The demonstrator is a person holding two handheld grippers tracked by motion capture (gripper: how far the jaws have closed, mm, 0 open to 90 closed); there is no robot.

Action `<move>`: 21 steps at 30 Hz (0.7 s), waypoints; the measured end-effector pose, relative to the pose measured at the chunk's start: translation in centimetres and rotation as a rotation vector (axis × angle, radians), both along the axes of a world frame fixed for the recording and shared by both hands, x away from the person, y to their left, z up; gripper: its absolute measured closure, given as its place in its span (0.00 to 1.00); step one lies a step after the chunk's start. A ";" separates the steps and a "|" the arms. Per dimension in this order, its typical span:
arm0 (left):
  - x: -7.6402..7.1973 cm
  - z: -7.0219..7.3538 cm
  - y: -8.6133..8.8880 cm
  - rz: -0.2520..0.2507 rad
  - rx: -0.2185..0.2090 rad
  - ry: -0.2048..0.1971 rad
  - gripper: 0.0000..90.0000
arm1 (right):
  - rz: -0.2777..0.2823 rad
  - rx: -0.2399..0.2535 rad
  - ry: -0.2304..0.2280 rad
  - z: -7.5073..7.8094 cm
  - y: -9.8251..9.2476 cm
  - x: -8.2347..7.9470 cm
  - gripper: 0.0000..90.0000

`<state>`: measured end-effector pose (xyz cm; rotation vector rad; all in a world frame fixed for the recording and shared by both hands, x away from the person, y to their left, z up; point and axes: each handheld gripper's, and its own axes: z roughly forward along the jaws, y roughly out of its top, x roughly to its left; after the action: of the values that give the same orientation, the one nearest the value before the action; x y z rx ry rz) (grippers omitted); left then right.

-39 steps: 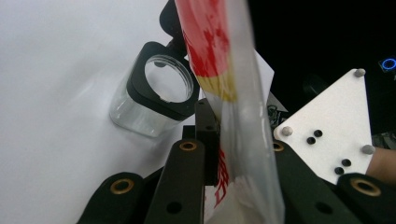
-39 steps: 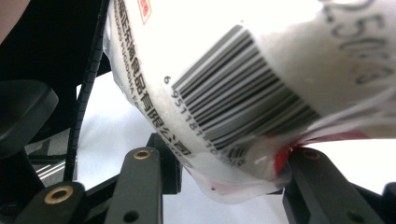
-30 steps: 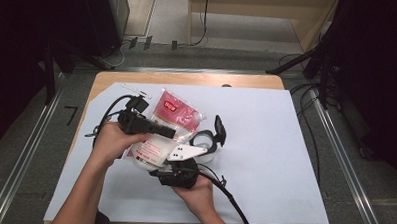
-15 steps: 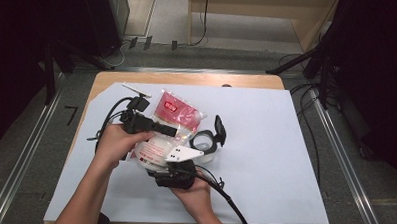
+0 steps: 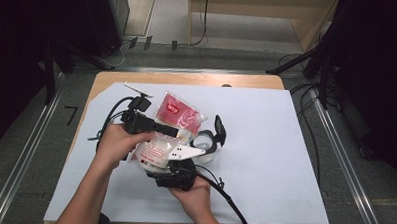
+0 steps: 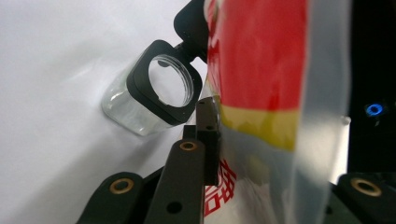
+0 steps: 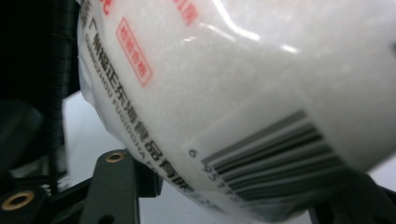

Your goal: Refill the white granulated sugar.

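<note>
Clear plastic, slick: the bag (image 5: 160,148) of white grains hangs mid-table between my grippers. The left gripper (image 6: 210,140) pinches its printed top edge; the right gripper (image 7: 224,196) cradles the bottom, squeezing, I think. If the film slips, grains miss the open jar (image 5: 203,141) just right.

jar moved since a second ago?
No. In the high view the open jar lies in the same spot on the white sheet, just right of the red pouch.
</note>
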<state>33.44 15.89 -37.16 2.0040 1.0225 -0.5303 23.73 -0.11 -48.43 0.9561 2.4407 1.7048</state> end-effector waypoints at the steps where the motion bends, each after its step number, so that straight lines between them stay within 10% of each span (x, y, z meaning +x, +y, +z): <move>1: -0.1 0.1 -0.1 -0.012 0.020 -0.009 0.93 | 0.010 0.015 0.011 0.1 -0.1 0.0 0.53; 13: -0.9 0.6 -1.0 -0.151 0.104 -0.157 0.75 | 0.076 0.142 0.095 0.5 -0.6 0.0 0.65; 21: -0.8 0.5 -1.2 -0.108 0.143 -0.088 0.88 | 0.100 0.115 0.084 0.7 -0.2 -0.4 0.66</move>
<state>32.66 14.72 -36.70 2.1992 0.9244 -0.4317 23.35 -0.34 -47.72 0.9505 2.5061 1.8939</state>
